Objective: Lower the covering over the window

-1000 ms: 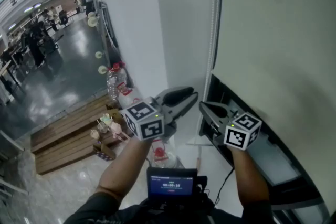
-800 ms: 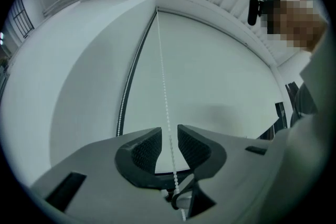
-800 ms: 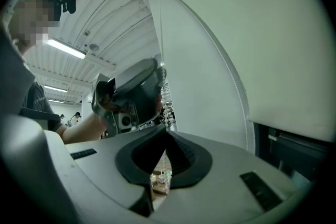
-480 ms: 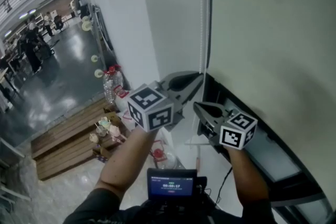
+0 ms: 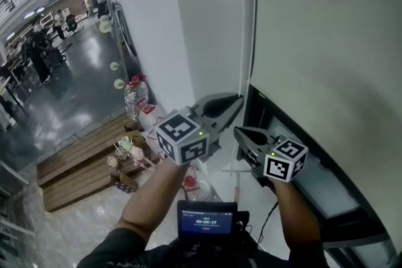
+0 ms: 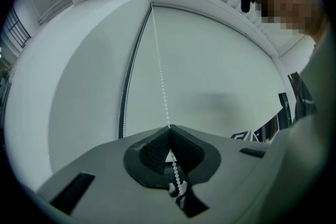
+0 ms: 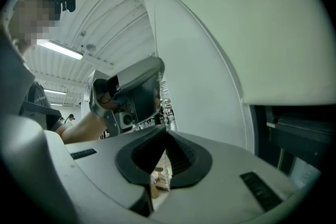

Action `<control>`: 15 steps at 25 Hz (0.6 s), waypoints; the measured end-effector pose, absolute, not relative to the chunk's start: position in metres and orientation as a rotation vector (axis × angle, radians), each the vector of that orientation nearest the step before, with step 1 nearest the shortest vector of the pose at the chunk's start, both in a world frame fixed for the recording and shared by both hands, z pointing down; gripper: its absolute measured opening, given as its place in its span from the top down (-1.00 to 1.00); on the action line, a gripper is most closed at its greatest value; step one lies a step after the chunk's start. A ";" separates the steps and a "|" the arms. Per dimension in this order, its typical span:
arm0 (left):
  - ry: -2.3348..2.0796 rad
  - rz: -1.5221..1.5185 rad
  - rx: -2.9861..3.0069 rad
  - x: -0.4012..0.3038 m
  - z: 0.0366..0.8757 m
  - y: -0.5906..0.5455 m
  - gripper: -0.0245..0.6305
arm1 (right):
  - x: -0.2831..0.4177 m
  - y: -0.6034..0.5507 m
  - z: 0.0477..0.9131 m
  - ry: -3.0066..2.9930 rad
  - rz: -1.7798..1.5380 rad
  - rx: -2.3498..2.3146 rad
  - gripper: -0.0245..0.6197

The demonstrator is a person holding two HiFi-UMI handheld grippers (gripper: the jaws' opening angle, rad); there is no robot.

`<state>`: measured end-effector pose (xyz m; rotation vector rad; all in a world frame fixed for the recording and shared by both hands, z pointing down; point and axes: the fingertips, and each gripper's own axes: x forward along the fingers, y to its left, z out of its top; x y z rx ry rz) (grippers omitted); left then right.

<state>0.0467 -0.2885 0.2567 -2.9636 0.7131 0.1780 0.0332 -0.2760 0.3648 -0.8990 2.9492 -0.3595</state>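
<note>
In the left gripper view, the jaws of my left gripper point(image 6: 169, 128) have just been closing, and they now pinch the bead chain point(image 6: 160, 73). The chain runs up in front of the roller blind point(image 6: 215, 71), and its lower end goes out of sight behind the jaws. In the head view the blind's top is cut off by the frame, and under its bottom edge a dark strip of window point(image 5: 326, 182) is uncovered. My right gripper point(image 7: 167, 129) has its jaws together with nothing between them, near the left one. By the wall stand plastic bottles point(image 5: 134, 96) with red caps; what is inside them I cannot tell.
</note>
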 end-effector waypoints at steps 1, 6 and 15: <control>0.715 0.175 -2.973 0.046 0.262 -0.288 0.92 | 0.033 -0.276 0.371 2.953 -0.373 -0.904 0.91; 0.725 0.136 -2.987 0.044 0.286 -0.289 0.92 | 0.032 -0.277 0.393 2.964 -0.419 -0.927 0.91; 0.739 0.053 -3.026 0.046 0.328 -0.289 0.92 | 0.037 -0.277 0.429 2.991 -0.513 -0.992 0.91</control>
